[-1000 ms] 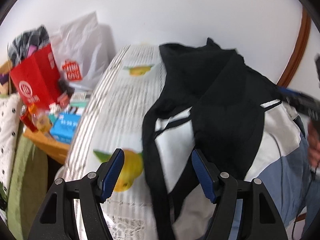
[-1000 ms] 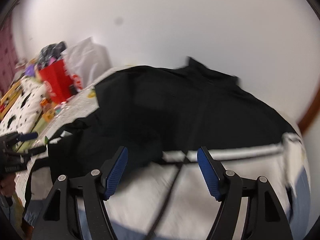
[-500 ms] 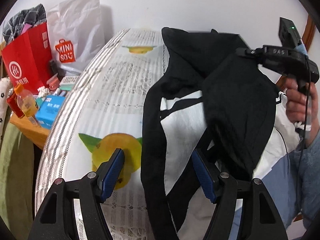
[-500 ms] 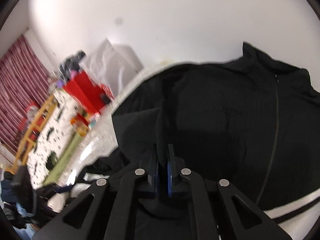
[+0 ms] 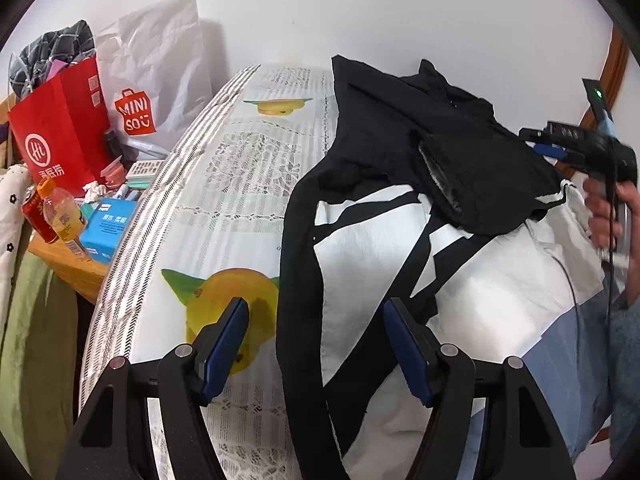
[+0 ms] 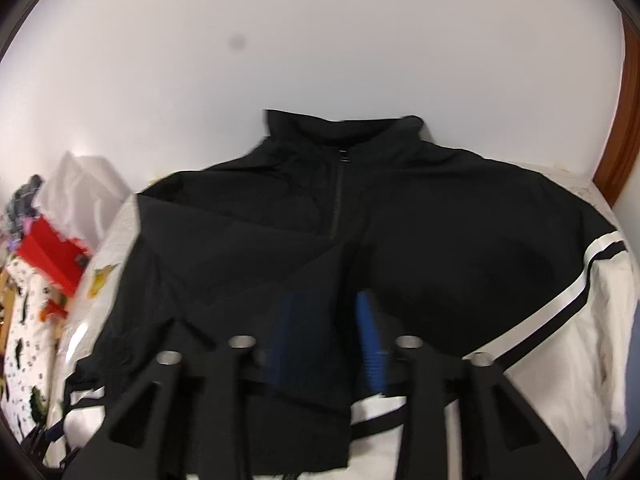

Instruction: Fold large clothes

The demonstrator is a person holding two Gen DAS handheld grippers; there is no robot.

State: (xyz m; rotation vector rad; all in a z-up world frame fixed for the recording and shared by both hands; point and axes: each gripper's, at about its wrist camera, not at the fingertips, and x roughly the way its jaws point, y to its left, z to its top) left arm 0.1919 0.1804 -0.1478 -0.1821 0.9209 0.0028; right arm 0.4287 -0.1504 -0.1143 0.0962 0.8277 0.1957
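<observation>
1. Left wrist view: the left gripper (image 5: 316, 344) stands wide and empty over the jacket (image 5: 400, 216), whose dark hem strip runs between the jaws. Best pinned at 6 o'clock. The lemon-print tablecloth (image 5: 240, 184) covers the table; bags (image 5: 60, 128) crowd 10 o'clock.
2. Right wrist view: the right gripper (image 6: 332, 336) is opening, a black fold between its jaws, seemingly slipping free though blurred. Let it drop flat. The jacket's collar (image 6: 344, 132) lies at 12 o'clock, against a white wall (image 6: 320, 40).

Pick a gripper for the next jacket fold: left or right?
Left, probably. The left gripper hangs open over the jacket sleeve edge; the right gripper is opening, cloth between its jaws.
</observation>
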